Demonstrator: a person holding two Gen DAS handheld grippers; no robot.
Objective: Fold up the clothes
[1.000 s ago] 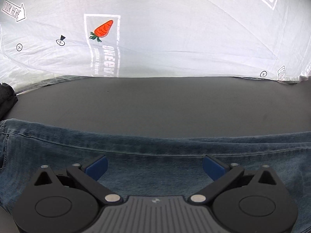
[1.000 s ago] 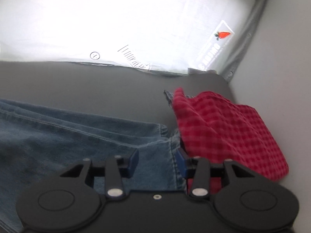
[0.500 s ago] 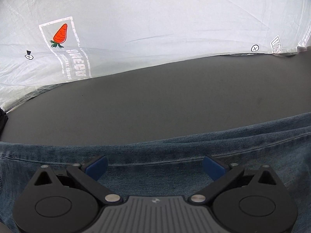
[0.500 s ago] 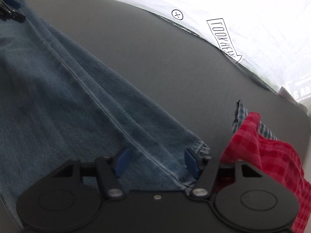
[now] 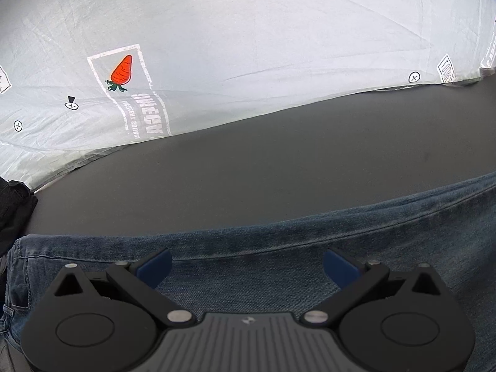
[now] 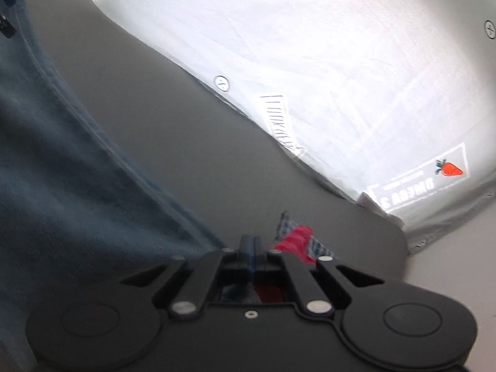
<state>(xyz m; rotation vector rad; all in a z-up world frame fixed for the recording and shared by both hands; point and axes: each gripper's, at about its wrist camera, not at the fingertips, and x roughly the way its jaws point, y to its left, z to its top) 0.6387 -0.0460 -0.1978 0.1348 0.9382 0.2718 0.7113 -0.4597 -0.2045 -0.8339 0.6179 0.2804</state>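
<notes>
Blue jeans (image 5: 279, 248) lie across a dark grey table (image 5: 263, 170). My left gripper (image 5: 247, 263) is open, hovering over the jeans near their upper edge, blue pads wide apart. In the right wrist view the jeans (image 6: 62, 186) stretch off to the left. My right gripper (image 6: 251, 241) is shut at the end of the jeans leg. The view is blurred and I cannot tell whether denim is pinched between the pads. A red checked garment (image 6: 297, 241) lies just right of the fingers.
A white printed cloth with a carrot logo (image 5: 122, 71) hangs behind the table, also in the right wrist view (image 6: 341, 77). A black object (image 5: 12, 204) sits at the table's left edge. The table's right corner (image 6: 396, 235) is near the red garment.
My right gripper has closed from open at the jeans leg end and its view has swung and blurred. My left gripper stays open over the jeans, shifted slightly.
</notes>
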